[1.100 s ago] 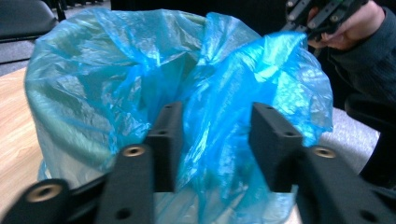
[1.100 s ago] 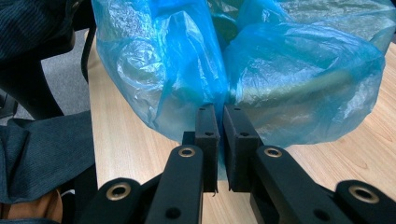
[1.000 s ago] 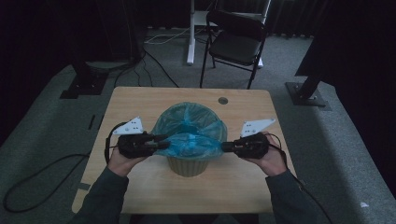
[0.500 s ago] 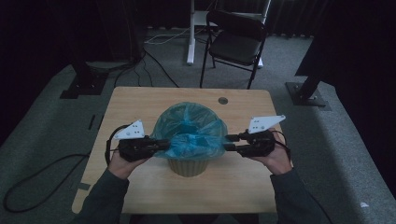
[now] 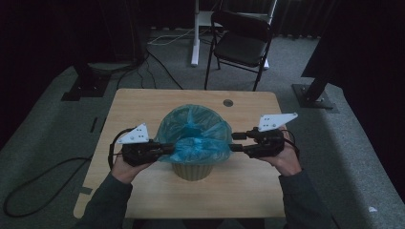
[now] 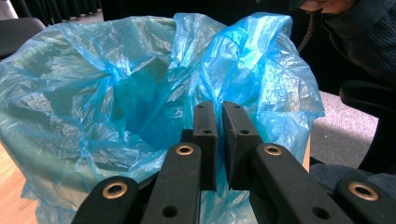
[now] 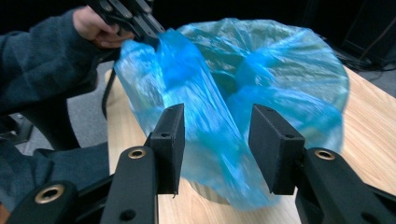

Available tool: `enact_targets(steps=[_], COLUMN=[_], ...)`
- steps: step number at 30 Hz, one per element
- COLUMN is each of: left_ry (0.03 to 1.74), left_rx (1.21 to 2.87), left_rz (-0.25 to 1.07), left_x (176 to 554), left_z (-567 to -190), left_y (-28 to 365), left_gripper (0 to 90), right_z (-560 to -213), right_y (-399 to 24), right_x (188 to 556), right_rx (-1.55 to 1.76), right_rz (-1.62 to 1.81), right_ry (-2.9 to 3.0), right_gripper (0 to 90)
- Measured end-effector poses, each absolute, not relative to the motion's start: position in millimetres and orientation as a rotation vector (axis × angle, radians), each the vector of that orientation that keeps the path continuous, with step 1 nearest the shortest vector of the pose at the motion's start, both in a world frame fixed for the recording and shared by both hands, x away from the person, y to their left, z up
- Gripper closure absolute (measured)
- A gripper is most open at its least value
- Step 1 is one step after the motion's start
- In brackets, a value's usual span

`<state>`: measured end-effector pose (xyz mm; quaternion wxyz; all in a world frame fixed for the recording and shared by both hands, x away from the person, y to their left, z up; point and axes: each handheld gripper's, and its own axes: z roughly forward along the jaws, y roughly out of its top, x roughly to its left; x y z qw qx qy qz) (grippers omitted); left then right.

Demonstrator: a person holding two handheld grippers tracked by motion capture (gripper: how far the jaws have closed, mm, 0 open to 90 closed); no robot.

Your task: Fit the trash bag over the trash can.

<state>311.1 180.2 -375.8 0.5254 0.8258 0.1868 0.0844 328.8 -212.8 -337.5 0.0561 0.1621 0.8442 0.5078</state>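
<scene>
**A:** Where does it stand?

**B:** I have the bin (image 5: 193, 169) near the middle of the counter (image 5: 143, 102), a little toward my edge, with the blue bag (image 5: 193, 136) lining it. The bag mouth is open and billows above the rim; on the far side the film seems draped outward over the rim, though I can't see how well it sits.

**A:** And your grippers?

**B:** My left gripper (image 6: 218, 122) has its jaws pressed together on a fold of the bag at the bin's left side. My right gripper (image 7: 218, 140) has its jaws spread, a loose lobe of film lying between them but not pinched; in the high view it (image 5: 237, 141) sits just beside the bag's right side.

**A:** So how much is left?

**B:** I judge the bag is in and opened, so the bulk is done. What remains is the near edge: it bunches up instead of folding down over the rim. I reckon I need to close the right jaws on that lobe, then draw both sides outward and down.
</scene>
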Motion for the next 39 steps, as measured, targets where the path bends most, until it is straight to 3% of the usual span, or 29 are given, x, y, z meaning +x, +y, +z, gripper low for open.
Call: enact_targets(steps=[14,21,28,37,39], left_ry=[0.427,0.421,0.418,0.413,0.408], left_rx=[1.971,1.966,1.967,1.962,1.963], left_rz=[0.198,0.202,0.206,0.202,0.203], left_x=[305.2,302.8,302.6,301.3,300.2], left_z=[-377.6,-376.7,-376.0,-378.4,-379.3], left_y=[178.8,179.4,179.2,178.7,179.5], left_gripper=[84.1,84.1,84.1,84.1,84.1], right_z=[-354.2,-353.2,-343.4,-351.7,-356.4], right_y=[-185.7,-187.1,-196.6,-185.0,-180.4], right_x=[336.4,336.5,336.2,345.2,344.5], right_rx=[0.473,0.461,0.470,0.525,0.503], right_rz=[1.471,1.496,1.617,1.555,1.522], right_ry=[2.709,2.693,2.641,2.660,2.688], right_gripper=[49.3,61.4,50.6,47.8,57.3])
